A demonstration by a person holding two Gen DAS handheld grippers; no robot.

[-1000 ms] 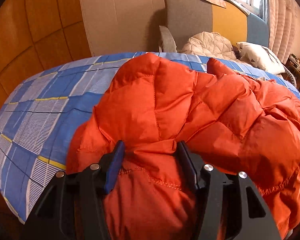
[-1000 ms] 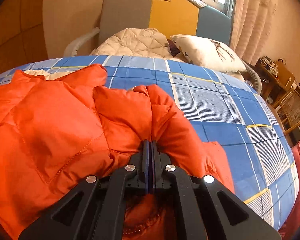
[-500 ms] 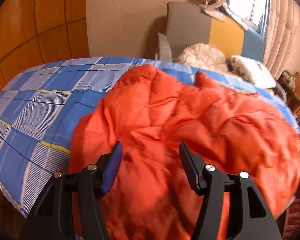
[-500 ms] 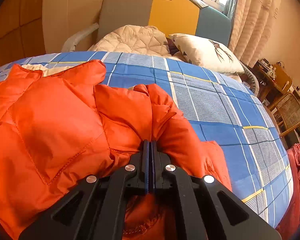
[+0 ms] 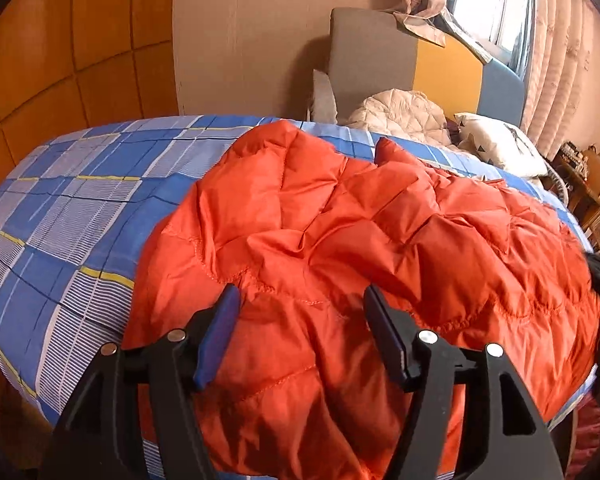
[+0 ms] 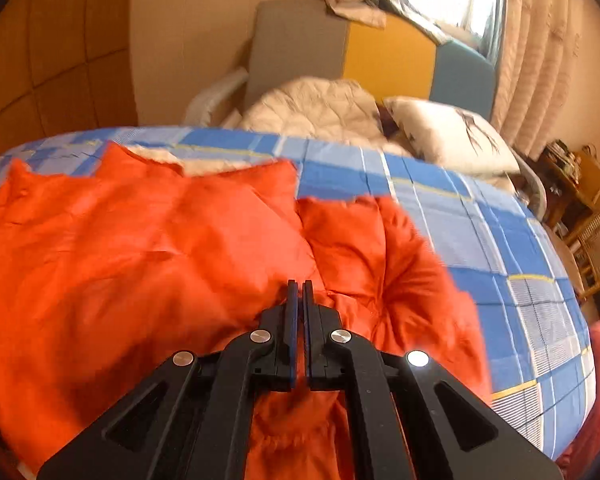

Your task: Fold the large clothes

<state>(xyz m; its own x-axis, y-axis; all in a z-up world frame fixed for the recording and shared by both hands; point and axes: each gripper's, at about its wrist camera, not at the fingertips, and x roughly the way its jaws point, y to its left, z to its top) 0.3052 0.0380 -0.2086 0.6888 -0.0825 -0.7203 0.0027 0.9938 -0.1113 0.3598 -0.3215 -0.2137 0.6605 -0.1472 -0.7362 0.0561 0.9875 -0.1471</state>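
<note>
On the bed [image 5: 60,208] lies the jacket [image 5: 340,232], bunched. Our left gripper [image 5: 300,312] hangs spread above its hem; our right gripper [image 6: 299,292] looks pressed together, seemingly empty. Next, we judge, regrasp and flatten.

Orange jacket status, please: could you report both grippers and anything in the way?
Left gripper open above orange jacket. Right gripper shut, fabric between pads unconfirmed. Jacket rumpled on bedspread. Nothing obstructing.

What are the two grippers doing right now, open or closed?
Left gripper: open, holding nothing, above the orange jacket.
Right gripper: closed; whether it pinches jacket fabric cannot be told.
</note>
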